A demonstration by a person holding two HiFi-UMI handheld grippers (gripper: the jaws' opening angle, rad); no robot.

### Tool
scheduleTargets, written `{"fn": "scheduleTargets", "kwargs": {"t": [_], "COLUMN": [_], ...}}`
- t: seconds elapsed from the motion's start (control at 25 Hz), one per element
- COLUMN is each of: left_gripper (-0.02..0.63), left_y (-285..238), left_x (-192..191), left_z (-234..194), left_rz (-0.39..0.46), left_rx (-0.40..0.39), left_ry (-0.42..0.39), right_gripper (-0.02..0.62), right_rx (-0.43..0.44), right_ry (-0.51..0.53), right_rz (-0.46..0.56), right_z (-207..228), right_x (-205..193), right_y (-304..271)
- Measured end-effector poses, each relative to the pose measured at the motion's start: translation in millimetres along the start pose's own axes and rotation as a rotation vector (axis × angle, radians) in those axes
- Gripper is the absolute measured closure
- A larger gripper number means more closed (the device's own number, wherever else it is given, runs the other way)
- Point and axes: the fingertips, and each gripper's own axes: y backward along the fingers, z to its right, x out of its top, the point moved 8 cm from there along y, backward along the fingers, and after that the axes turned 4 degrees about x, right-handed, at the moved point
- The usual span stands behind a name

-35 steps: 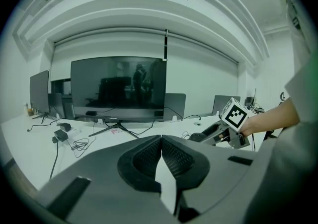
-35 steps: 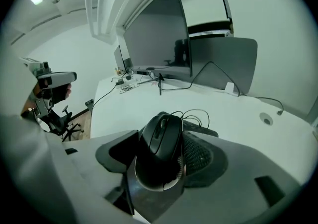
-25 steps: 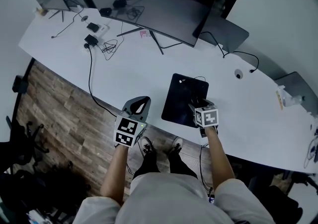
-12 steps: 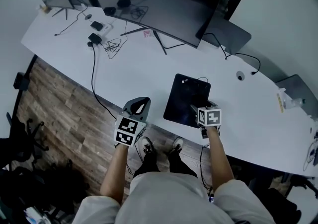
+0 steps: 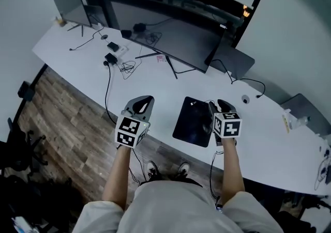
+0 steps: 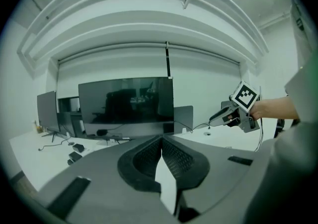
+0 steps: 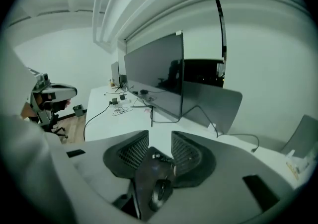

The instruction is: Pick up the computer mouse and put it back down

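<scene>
Head view: the person is standing at the desk (image 5: 155, 79), holding both forearms out over its near edge. The left gripper (image 5: 145, 102) is hanging over the desk edge, left of the mouse pad (image 5: 192, 121), and is aiming at the monitor (image 5: 170, 30). The right gripper (image 5: 221, 104) is hovering over the pad's right edge and aiming the same way. The mouse is not showing here, since the right gripper is covering that spot. The desk is white and curved, cables and chargers (image 5: 116, 56) are lying at its far left, and wood floor (image 5: 67, 118) is showing below it.

Left gripper view: the left gripper (image 6: 161, 141) is pointing almost level at the monitor (image 6: 126, 106). Its fingertips are meeting, with nothing between them. The right gripper (image 6: 212, 118) is showing at the right, held up in the air by a hand.

Right gripper view: the right gripper (image 7: 160, 138) is tilting down over the pad (image 7: 144, 178). Its jaws have just been closing and are now standing narrowly apart, gripping nothing. The mouse (image 7: 160, 190) is lying on the pad below, showing through the gap and clear of both jaws. Its long axis is running near-to-far, roughly in line with the gripper, and its wheel end is facing the monitor (image 7: 156, 69). The left gripper (image 7: 74, 90) is showing far left. The walls and ceiling are plain and pale.
</scene>
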Motion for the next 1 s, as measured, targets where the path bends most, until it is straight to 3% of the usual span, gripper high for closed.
{"fn": "scheduleTargets", "kwargs": {"t": [0.2, 0.6, 1.0], "left_gripper": [0.588, 0.588, 0.588], "left_y": [17.2, 47.8, 64.2], "left_x": [40.8, 100.1, 138.3], "left_z": [-15.1, -27.8, -18.1], "left_rz": [0.088, 0.215, 0.291], "left_rx": [0.039, 0.088, 0.071], "left_ry": [-0.038, -0.083, -0.157], "right_gripper": [0.576, 0.581, 0.583], "right_rx": [-0.03, 0.05, 0.107], "right_ry": [0.064, 0.235, 0.331], "right_rz": [0.161, 0.376, 0.484], "right_z": [-12.4, -49.1, -70.2], "right_x": [55.6, 124.2, 159.1], "right_y": [31.7, 85.6, 120.7]}}
